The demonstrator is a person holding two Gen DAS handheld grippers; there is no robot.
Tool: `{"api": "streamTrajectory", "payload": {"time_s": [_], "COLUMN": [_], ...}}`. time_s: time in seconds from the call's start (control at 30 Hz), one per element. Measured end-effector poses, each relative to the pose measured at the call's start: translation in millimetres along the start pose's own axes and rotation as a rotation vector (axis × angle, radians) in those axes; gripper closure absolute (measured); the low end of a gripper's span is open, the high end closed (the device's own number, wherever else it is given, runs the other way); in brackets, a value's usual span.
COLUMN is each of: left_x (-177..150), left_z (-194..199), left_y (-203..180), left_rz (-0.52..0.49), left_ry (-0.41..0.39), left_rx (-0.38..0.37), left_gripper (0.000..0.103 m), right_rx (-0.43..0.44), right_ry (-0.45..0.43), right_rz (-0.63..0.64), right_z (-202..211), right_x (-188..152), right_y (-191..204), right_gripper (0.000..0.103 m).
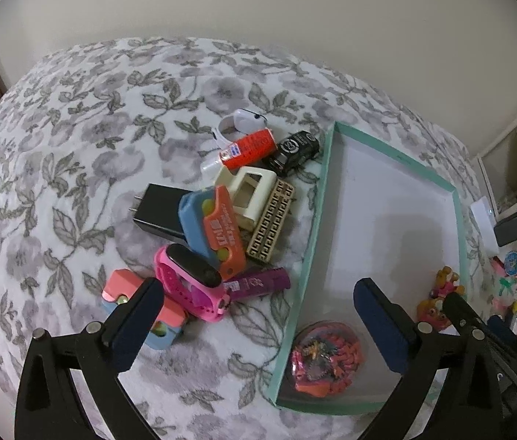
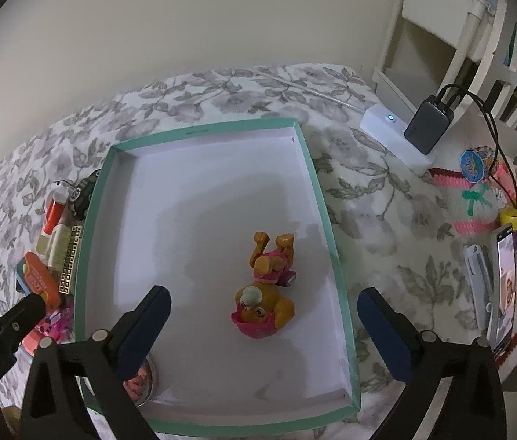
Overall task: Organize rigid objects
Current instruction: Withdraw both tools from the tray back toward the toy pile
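1. Rigid objects, a heap of small hard items including a black plug-in charger (image 1: 159, 212), an orange flat plastic tool (image 1: 223, 233), a pink wrist band with a dark screen (image 1: 192, 280) and a purple tube (image 1: 258, 283), are seen piled on the floral bedspread (image 1: 75, 146), just beside the shallow teal-rimmed white box (image 1: 317, 220).
2. Two items are already laid inside the box, presumably as the sorted set: a round clear case of coloured pieces (image 1: 326, 357) in a near corner, and a brown-and-pink toy figure (image 2: 264, 293) lying on its side.
3. The left hand-held gripper (image 1: 258, 319) is held spread wide and empty, straddling the box's rim; the heap lies just ahead of its left finger.
4. The right hand-held gripper (image 2: 264, 324) is likewise wide and empty, with the toy figure lying loose between its fingers, untouched, apparently released.
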State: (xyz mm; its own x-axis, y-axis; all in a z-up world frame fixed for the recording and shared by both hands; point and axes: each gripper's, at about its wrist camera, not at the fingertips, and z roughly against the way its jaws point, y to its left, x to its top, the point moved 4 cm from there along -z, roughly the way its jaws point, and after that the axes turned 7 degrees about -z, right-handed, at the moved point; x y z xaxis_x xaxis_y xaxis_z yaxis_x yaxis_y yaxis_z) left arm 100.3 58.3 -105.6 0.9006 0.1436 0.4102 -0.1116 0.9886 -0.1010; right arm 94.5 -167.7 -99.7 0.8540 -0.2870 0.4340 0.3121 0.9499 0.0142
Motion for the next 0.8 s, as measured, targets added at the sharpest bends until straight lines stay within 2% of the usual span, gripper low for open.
{"api": "streamTrajectory", "payload": {"time_s": [0.2, 0.4, 0.5, 0.6, 0.8], "left_x": [3, 6, 9, 11, 14], "left_z": [4, 9, 13, 18, 32], "left_y": [7, 17, 23, 30, 53], "left_rz": [0.026, 0.068, 0.088, 0.103, 0.113], "left_ry": [-0.042, -0.064, -0.076, -0.084, -0.107], "left_rx": [0.004, -0.01, -0.017, -0.023, 0.013], "left_gripper": [0.0, 0.0, 0.0, 0.0, 0.0], "right_rx": [-0.013, 0.024, 0.04, 0.054, 0.146], "right_ry": [-0.019, -0.039, -0.071, -0.063, -0.061], "right_rz": [0.007, -0.006, 0.022, 0.046, 0.072], "right_z": [2, 5, 10, 11, 19], "right_x": [1, 1, 1, 0, -6], "right_y": [0, 3, 10, 20, 44], "right_gripper": [0.0, 0.0, 0.0, 0.0, 0.0]}}
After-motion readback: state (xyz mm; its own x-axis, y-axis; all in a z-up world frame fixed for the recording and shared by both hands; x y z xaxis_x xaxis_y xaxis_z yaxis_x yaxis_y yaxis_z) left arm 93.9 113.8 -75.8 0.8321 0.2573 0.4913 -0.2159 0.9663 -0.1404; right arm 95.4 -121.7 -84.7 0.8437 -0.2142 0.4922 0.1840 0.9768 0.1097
